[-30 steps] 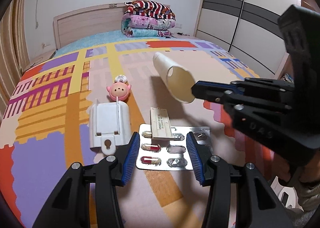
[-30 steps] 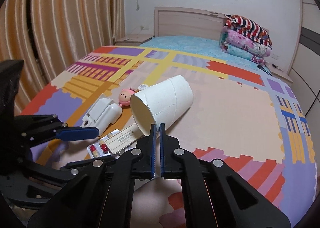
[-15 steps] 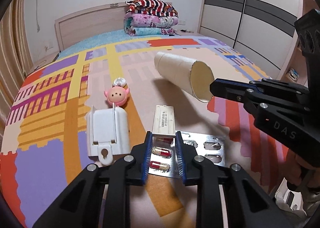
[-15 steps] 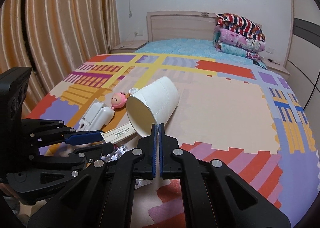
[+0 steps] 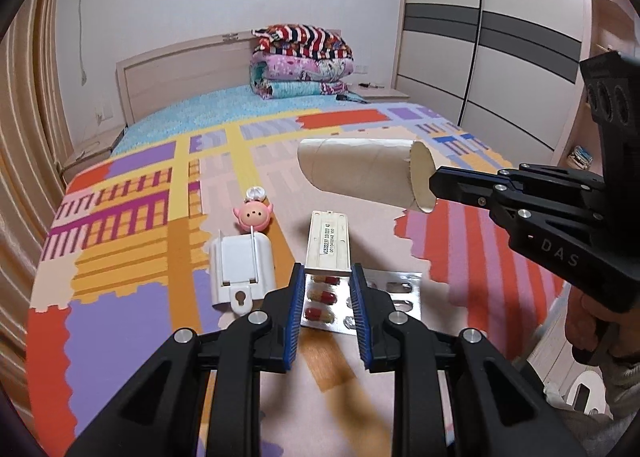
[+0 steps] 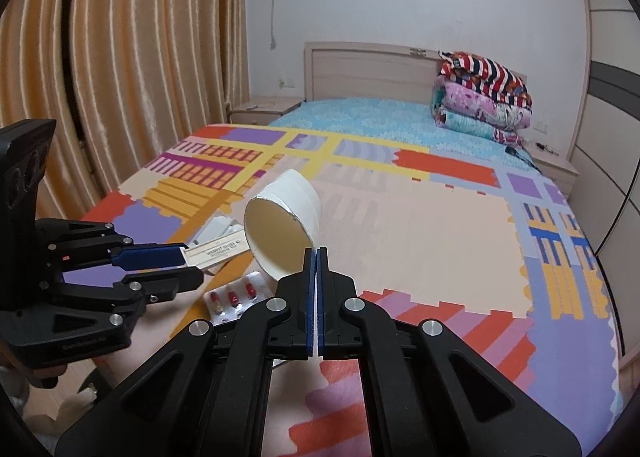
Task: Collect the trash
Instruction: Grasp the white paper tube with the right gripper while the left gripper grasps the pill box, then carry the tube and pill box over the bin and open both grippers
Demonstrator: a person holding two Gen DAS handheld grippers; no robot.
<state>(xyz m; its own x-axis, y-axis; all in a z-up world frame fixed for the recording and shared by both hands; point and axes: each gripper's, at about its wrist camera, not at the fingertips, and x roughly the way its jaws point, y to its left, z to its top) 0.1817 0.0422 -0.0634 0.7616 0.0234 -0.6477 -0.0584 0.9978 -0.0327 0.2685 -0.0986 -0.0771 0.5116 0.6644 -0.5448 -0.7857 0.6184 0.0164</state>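
Note:
My left gripper (image 5: pixel 327 271) is shut on the near end of a flat white test cassette (image 5: pixel 327 243) with a printed label, held above the bed. Under it a silver blister pack (image 5: pixel 396 297) of red-and-yellow capsules lies on the patterned bedspread. My right gripper (image 6: pixel 316 253) is shut on the rim of a cardboard tube (image 6: pixel 284 225), which hangs clear of the bed with its open end towards that camera. In the left wrist view the tube (image 5: pixel 360 173) juts left from the right gripper (image 5: pixel 434 179). The right wrist view shows the left gripper (image 6: pixel 192 265) with the cassette (image 6: pixel 220 251).
A white plastic wall hook (image 5: pixel 242 269), a pink round toy (image 5: pixel 253 215) and a small white cap (image 5: pixel 256 193) lie left of the blister pack. Folded blankets (image 5: pixel 302 61) are stacked by the headboard. Curtains (image 6: pixel 120 77) hang on the left, a wardrobe (image 5: pixel 500 57) on the right.
My left gripper closed on the white cassette and lifted it off the blister pack. The right gripper rose and drew back with the tube, which now hangs higher over the bed.

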